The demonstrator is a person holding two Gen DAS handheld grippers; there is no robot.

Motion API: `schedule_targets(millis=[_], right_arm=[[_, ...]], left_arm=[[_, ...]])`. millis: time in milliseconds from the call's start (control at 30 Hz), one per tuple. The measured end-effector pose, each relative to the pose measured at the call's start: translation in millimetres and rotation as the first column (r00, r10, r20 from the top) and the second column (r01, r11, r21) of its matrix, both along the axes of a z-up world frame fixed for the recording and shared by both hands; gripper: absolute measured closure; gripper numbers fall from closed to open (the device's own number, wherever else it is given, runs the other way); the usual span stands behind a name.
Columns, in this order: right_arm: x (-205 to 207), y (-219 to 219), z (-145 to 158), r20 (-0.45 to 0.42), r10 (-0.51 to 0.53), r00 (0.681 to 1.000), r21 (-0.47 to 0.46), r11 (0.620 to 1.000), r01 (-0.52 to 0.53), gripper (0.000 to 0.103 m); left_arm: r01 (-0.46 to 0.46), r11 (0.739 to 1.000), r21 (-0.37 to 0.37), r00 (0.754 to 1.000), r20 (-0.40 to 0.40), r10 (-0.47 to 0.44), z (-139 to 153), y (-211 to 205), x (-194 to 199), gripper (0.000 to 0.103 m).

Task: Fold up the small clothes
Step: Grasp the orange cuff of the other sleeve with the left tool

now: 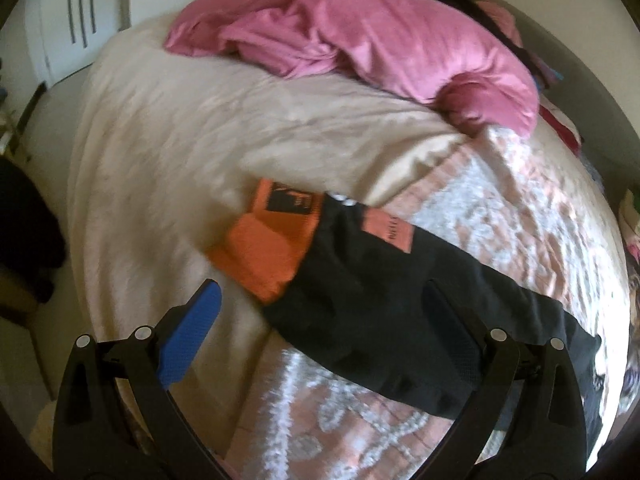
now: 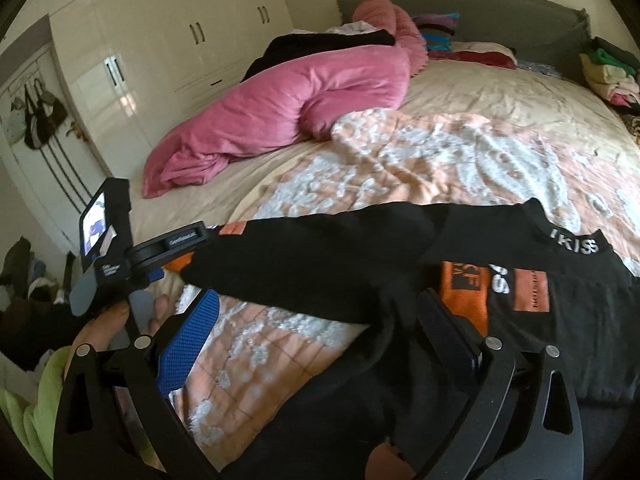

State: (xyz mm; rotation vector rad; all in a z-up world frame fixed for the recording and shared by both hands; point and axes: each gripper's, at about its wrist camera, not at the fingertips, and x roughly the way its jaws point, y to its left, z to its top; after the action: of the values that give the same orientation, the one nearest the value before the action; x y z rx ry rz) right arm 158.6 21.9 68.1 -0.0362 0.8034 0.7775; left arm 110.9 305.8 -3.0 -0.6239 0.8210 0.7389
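A black top with orange panels (image 1: 372, 300) lies across the patterned bedspread (image 1: 500, 216). Its orange cuff end (image 1: 260, 260) rests on the beige sheet. My left gripper (image 1: 320, 320) is open just above the cloth, its blue pad (image 1: 188, 340) left of the garment and its dark finger (image 1: 452, 332) over the black fabric. In the right wrist view the same top (image 2: 340, 264) stretches leftward, printed collar (image 2: 576, 244) at the right. My right gripper (image 2: 320, 320) is open, with black fabric lying between its fingers. A hand (image 2: 112, 328) holds the left tool.
A pink blanket (image 1: 380, 48) is bunched at the far side of the bed, also visible as the pink blanket (image 2: 288, 100). Folded clothes (image 2: 612, 72) are stacked at the headboard corner. White wardrobes (image 2: 160, 52) line the left wall. A dark pile (image 1: 24, 232) sits on the floor.
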Motion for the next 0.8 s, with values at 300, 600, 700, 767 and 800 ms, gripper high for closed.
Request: schedule_targets(millis=[300,600,700,767,800], right_arm=[[-8,3,-9,-0.009,0.016,1.0,-0.007,1.0,-0.016,0.005],[-6,-15,-20,-0.041,-0.034,0.999,0.017,0.999,0.035,0.005],[-6,-24,-22,-0.049,-0.055,0.997,0.03,0.998,0.057,0.005],[-7,-32,-22,-0.057,-0.071,0.996,0.045,0.996,0.074,0.005],[-8,-35,-22,-0.059,-0.077,0.995,0.049,0.996,0.08,0.005]], left_arm=[[-0.036,0.994,-0.103,0.999,-0.043,0.032,-30,22,7,0.009],[-0.028,0.993,-0.112,0.992,0.12,0.041,-23,33,6,0.033],[0.018,0.995,-0.101,0.989,0.146,-0.003,-20,29,11,0.062],[0.042,0.995,-0.087,0.984,0.174,-0.027,-16,28,12,0.076],[0.05,0.996,-0.079,0.981,0.19,-0.035,-13,27,11,0.087]])
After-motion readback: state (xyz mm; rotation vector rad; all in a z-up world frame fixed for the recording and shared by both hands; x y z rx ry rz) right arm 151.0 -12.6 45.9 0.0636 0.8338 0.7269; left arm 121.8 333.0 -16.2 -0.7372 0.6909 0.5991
